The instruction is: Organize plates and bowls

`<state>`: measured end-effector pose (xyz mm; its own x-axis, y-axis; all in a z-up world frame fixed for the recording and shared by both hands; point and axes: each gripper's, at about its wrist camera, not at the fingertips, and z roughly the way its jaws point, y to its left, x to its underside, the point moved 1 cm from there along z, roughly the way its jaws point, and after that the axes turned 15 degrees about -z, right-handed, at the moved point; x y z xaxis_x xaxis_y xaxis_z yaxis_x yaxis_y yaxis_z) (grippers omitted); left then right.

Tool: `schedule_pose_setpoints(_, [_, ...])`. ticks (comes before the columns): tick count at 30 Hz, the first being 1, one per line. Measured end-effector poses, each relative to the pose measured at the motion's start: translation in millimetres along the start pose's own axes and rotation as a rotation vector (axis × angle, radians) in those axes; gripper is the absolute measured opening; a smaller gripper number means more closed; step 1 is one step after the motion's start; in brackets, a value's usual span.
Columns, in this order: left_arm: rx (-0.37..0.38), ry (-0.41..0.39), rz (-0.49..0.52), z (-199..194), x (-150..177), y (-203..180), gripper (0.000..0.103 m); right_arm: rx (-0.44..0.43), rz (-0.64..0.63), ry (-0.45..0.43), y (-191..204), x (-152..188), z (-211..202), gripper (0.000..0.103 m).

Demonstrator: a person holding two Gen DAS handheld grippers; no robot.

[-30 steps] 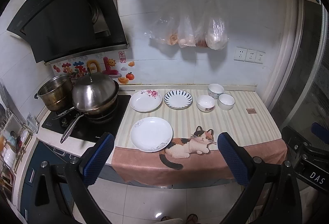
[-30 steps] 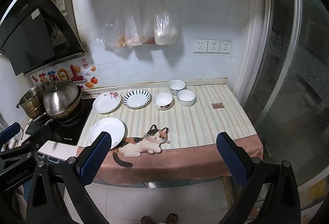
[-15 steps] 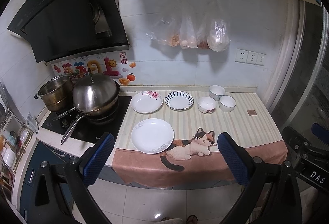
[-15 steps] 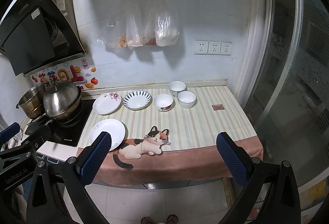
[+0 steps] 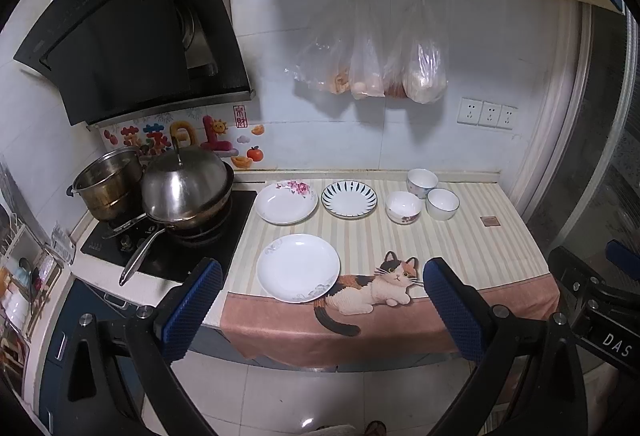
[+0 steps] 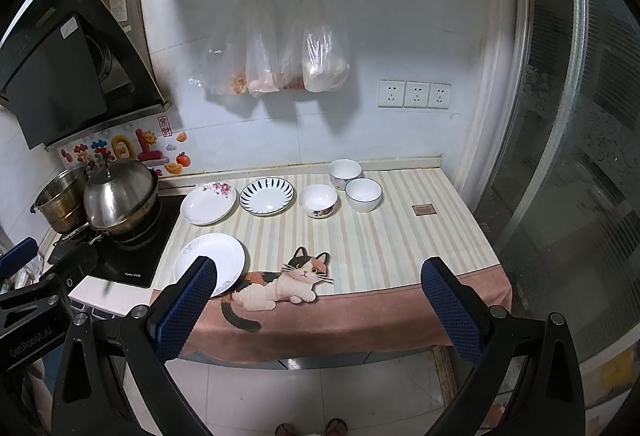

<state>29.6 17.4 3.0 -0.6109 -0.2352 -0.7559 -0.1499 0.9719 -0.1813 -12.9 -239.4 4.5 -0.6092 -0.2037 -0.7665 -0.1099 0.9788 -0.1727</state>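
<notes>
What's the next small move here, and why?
Probably bring the left tongs forward and down toward the plain white plate. Both tongs are open, empty and short of the counter; the right tongs too. That plate sits nearest, alone at the front edge, and three plates and three bowls are unstacked.

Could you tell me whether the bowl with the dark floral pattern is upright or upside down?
Upright. The floral bowl rests on its base on the striped mat, its open white inside facing up; it looks empty.
</notes>
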Motion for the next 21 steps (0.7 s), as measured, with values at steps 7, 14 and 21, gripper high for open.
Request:
schedule_pose_setpoints(7, [0.002,-0.005,0.001,-1.9,-0.2,1.0,0.103,0.000,0.000,-0.001,2.0,-3.8,0.9,0.103])
schedule_pose_setpoints(14, [0.000,0.003,-0.006,2.2,-0.9,6.5,0.103,-0.003,0.017,0.002,6.1,-2.9,2.0,0.103])
schedule_pose_setpoints(21, [-0.059,0.015,-0.064,52.0,-4.4,53.2,0.103,-0.134,0.031,0.006,30.4,4.5,52.0,0.103])
